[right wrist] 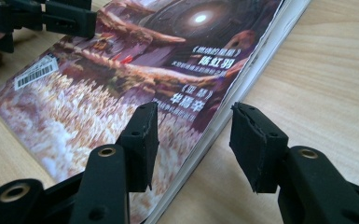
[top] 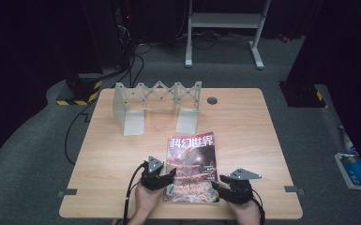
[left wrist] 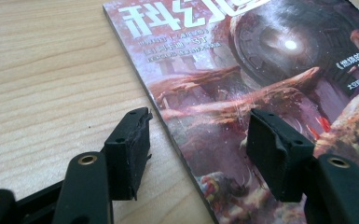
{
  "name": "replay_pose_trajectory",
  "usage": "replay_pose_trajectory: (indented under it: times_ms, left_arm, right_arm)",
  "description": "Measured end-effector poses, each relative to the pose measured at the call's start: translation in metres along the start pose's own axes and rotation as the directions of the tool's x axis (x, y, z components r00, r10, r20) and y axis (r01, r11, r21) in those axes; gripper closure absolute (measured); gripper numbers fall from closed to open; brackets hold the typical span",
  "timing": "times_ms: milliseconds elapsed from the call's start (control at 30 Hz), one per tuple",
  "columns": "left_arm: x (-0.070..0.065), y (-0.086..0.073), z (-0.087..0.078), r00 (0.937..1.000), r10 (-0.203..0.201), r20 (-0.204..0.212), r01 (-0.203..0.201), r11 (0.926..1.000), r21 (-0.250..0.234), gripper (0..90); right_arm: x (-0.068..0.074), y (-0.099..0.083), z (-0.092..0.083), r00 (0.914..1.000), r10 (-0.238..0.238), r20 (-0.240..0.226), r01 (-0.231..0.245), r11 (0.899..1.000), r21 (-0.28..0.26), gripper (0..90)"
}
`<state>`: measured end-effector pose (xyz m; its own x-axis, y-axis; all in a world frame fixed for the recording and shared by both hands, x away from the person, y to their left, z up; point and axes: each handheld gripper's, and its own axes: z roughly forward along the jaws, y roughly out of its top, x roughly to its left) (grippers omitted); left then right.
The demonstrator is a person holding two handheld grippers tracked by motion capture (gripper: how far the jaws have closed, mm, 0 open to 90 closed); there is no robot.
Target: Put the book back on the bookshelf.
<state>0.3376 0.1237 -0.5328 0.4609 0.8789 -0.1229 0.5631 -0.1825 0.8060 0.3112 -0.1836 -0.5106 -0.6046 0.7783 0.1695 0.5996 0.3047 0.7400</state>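
High view: a magazine (top: pixel 191 168) with a reddish illustrated cover and large white Chinese title characters lies flat on the wooden table (top: pixel 108 154), in the lower centre of the frame, near the table's near edge. An expanding grey metal book rack (top: pixel 155 105) stands upright above it in the frame, well apart from it, near the far edge of the table. A round grey grommet (top: pixel 212 100) sits to the right of the rack.

Left gripper (top: pixel 158 176): at the magazine's lower left edge in the high view. In the left gripper view the gripper (left wrist: pixel 196 140) has its jaws apart and straddles the magazine's (left wrist: pixel 261 70) spine edge: one pad over bare table (left wrist: pixel 42 79), the other over the cover. Pads do not press on anything.

Right gripper (top: pixel 229 185): at the magazine's lower right corner in the high view. In the right gripper view the gripper (right wrist: pixel 193 140) has its jaws apart and straddles the open page edge of the magazine (right wrist: pixel 135 70): left pad over the cover, right pad over the table (right wrist: pixel 317 79). No clamping visible. A white barcode label (right wrist: pixel 36 74) shows at the left of that frame; the other gripper is at the upper left corner.
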Motion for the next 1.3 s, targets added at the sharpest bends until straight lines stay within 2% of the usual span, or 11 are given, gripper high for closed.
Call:
replay_pose_trajectory:
  times_ms: [133,300,467,533,800,1000,1300]
  left_arm:
    - [-0.001,-0.001,0.001,1.0,0.008,-0.003,-0.008,0.9999,-0.006,39.4]
    - [-0.001,-0.001,0.002,1.0,0.01,0.0,-0.01,0.9999,-0.009,39.4]
    - [-0.001,-0.001,0.002,0.9999,0.01,0.006,-0.01,0.9999,-0.01,39.4]
    - [-0.001,-0.001,0.002,0.9998,0.018,0.007,-0.018,0.9998,-0.009,39.4]
    - [-0.001,-0.001,0.001,0.9997,0.021,0.015,-0.021,0.9998,-0.006,39.4]
    - [-0.001,-0.001,0.002,0.9995,0.025,0.02,-0.025,0.9996,-0.01,40.5]
    - [-0.001,-0.001,0.001,0.9993,0.023,0.029,-0.023,0.9997,-0.01,42.3]
  right_arm:
    - [-0.003,0.008,0.003,0.9999,-0.011,-0.007,0.011,1.0,-0.006,51.2]
    - [-0.005,0.021,0.009,0.9998,0.0,-0.018,0.0,1.0,0.004,50.8]
    - [-0.007,0.038,0.018,0.9996,-0.012,0.026,0.012,1.0,0.029,52.2]
    - [-0.008,0.044,0.021,0.9994,0.0,0.036,-0.001,0.999,0.049,53.3]
    - [-0.017,0.062,0.032,0.9962,-0.015,0.086,0.008,0.997,0.075,53.4]
    - [-0.025,0.075,0.041,0.9943,-0.001,0.107,-0.007,0.997,0.071,50.4]
    - [-0.037,0.09,0.056,0.9924,0.053,0.111,-0.062,0.994,0.087,49.6]
